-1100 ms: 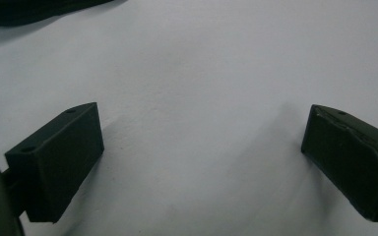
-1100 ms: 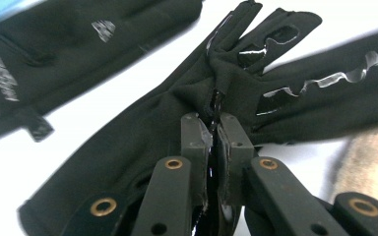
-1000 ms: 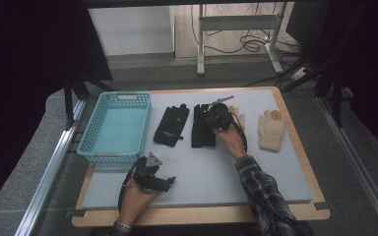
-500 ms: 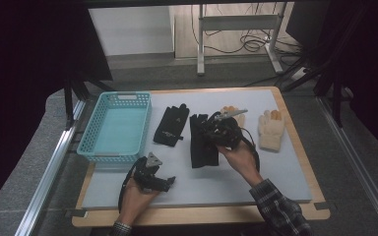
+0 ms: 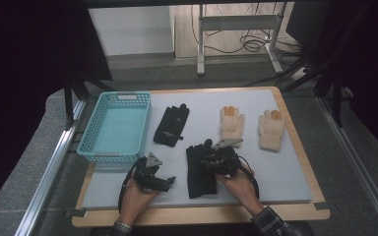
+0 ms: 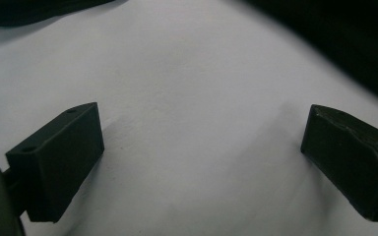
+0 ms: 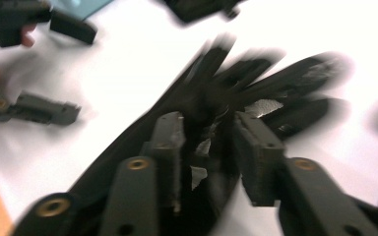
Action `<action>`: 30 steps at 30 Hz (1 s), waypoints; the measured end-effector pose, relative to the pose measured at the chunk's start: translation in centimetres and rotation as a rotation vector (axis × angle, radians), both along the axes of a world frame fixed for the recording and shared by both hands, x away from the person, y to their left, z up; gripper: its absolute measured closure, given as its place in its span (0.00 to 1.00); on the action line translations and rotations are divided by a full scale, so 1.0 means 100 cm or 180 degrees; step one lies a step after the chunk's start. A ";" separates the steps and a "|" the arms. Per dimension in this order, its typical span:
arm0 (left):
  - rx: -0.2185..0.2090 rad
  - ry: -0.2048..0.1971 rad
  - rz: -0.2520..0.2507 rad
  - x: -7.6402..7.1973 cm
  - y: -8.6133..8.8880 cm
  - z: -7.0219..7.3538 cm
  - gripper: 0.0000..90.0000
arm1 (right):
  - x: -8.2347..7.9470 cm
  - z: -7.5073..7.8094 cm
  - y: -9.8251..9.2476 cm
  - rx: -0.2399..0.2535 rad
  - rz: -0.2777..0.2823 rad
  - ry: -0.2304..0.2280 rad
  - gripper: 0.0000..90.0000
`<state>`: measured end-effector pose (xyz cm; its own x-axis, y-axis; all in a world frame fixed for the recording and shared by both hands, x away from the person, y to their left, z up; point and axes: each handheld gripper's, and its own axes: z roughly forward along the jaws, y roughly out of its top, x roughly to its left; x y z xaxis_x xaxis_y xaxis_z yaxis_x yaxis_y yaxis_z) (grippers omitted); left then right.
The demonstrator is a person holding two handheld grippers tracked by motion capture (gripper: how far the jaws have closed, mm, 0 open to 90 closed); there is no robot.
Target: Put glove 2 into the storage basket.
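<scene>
the tabletop [image 5: 275,162] carries a basket [image 5: 115,128] at ten o'clock, two cream gloves [image 5: 232,125] at two o'clock and a black glove [image 5: 171,125] near centre. a second black glove [image 5: 199,172] lies at six o'clock, between the right gripper's [image 5: 207,153] fingers [image 7: 258,162], which have just been opening. the left gripper [image 5: 171,181], at seven o'clock, has its fingers [image 6: 54,157] wide apart over bare surface.

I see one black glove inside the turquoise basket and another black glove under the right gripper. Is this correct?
Not quite. In the high view the turquoise basket holds no glove; that black glove lies on the mat beside it. The other black glove is indeed under the right gripper.
</scene>
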<state>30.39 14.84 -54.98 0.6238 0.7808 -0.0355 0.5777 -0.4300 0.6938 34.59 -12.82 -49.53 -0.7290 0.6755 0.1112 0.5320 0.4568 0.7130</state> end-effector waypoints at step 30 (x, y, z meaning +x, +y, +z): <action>0.0006 0.0004 -0.0006 0.000 0.000 0.000 0.03 | 0.083 0.003 0.031 -0.0050 0.0233 -0.0139 0.71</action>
<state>30.40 14.87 -54.97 0.6252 0.7797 -0.0349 0.5778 -0.4323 0.6923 42.90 -9.69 -49.27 -0.7804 0.6216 0.0680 0.4653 0.5047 0.7272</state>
